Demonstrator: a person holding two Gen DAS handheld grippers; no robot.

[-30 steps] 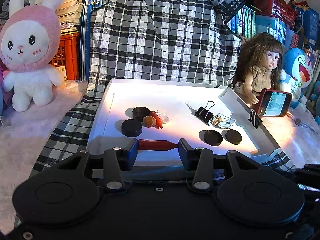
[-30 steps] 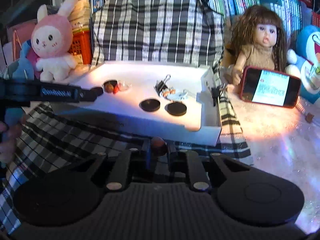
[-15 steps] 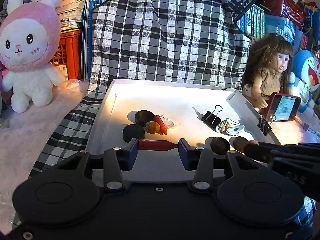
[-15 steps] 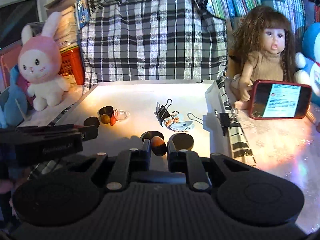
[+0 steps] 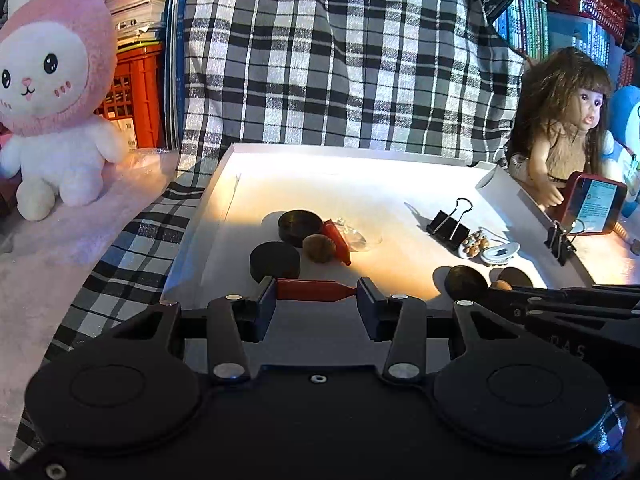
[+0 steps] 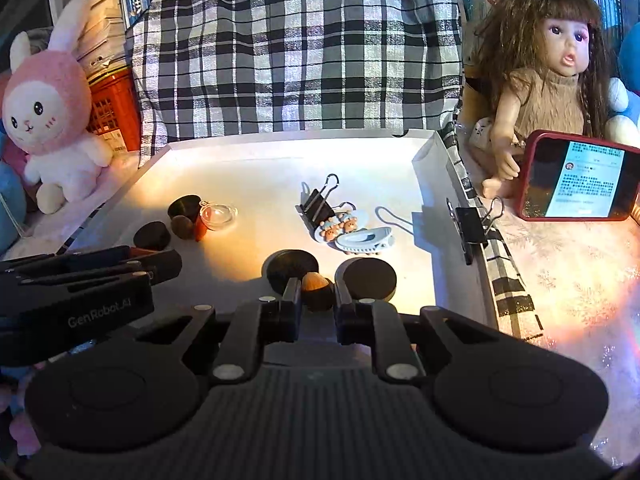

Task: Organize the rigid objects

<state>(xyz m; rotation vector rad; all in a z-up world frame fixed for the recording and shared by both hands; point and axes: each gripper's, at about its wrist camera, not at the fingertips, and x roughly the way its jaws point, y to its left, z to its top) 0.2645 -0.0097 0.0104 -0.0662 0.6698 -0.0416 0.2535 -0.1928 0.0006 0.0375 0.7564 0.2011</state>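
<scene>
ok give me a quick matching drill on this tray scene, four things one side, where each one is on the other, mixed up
Things:
1. red peg
2. brown nut
3. black binder clip
4. red phone

Places:
a. leaning by the doll, outside the tray
b. clipped on the tray's right wall
c. between the right gripper's fingers
d. held end to end in the left gripper

Pairs: 1-d, 2-c, 3-b, 4-a

Red stick (image 5: pixel 316 290) horiz. in left gripper (image 5: pixel 317 303); brown nut (image 6: pixel 316 285) in right gripper (image 6: pixel 317 300), over tray (image 6: pixel 424 152).
</scene>
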